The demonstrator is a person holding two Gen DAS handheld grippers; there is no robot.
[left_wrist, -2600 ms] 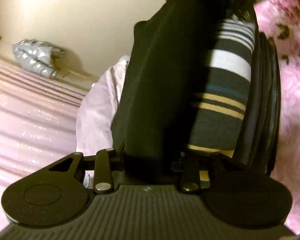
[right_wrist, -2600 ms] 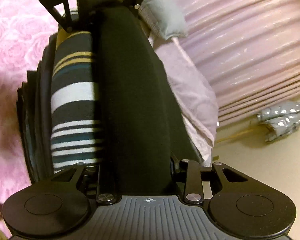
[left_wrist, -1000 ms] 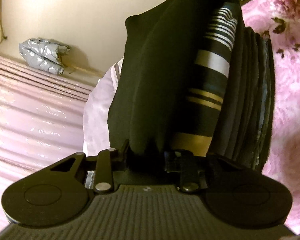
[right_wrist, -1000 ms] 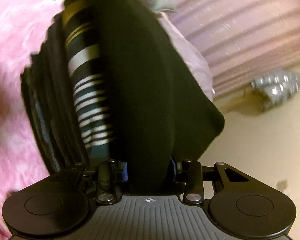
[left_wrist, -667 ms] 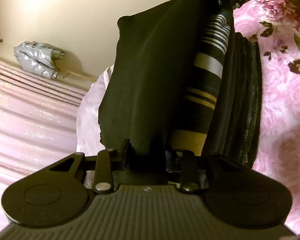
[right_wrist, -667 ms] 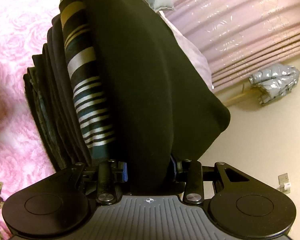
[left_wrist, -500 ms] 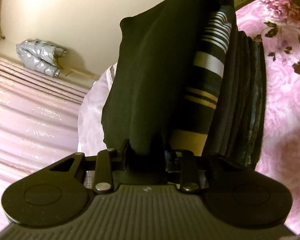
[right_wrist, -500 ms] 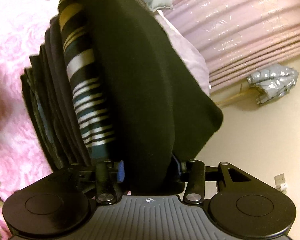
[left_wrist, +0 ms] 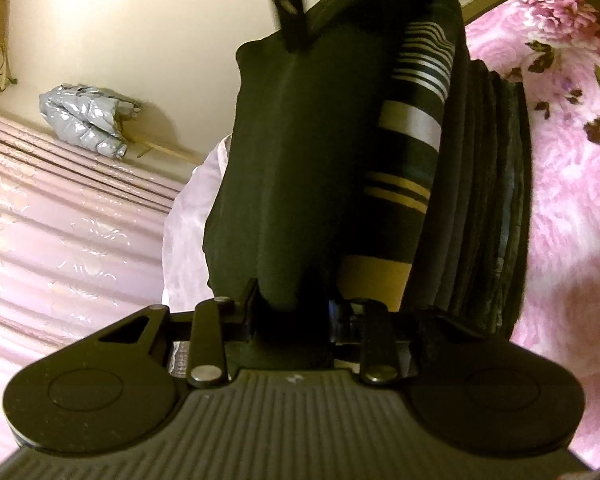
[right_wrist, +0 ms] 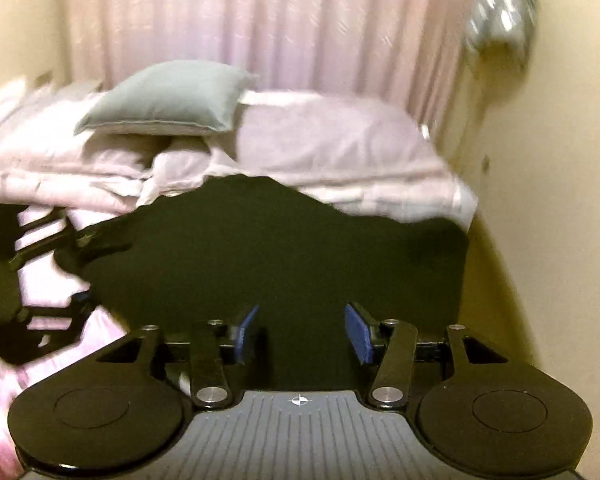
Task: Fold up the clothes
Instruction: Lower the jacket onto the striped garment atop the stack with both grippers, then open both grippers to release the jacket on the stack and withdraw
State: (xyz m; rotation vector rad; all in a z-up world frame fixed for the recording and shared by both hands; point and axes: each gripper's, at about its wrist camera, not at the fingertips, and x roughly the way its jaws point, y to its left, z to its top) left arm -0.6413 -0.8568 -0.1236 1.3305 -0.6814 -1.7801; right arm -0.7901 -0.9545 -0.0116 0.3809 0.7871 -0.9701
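Note:
My left gripper (left_wrist: 292, 312) is shut on the near edge of a folded black garment (left_wrist: 300, 160), which runs away from me on top of a pile. Beside the garment lie a striped piece (left_wrist: 408, 152) and a stack of dark folded clothes (left_wrist: 484, 200). My right gripper (right_wrist: 302, 332) hangs above the far end of the black garment (right_wrist: 300, 248); its jaws are opening, the blue pads (right_wrist: 360, 334) stand apart and press on nothing. One of its fingers (left_wrist: 286, 4) shows blurred at the top of the left wrist view. The left gripper (right_wrist: 88, 272) appears blurred at the left of the right wrist view.
A pink floral blanket (left_wrist: 560, 160) covers the bed. A grey pillow (right_wrist: 168, 100) rests on pale pink bedding (right_wrist: 340, 148) behind the garment. Pink curtains (right_wrist: 300, 20) hang beyond, and a silver padded jacket (left_wrist: 84, 120) hangs on the cream wall (left_wrist: 120, 20).
The right gripper has let go of the black garment, risen and rolled, so its view now faces the pillows. The left gripper keeps its grip and has barely moved.

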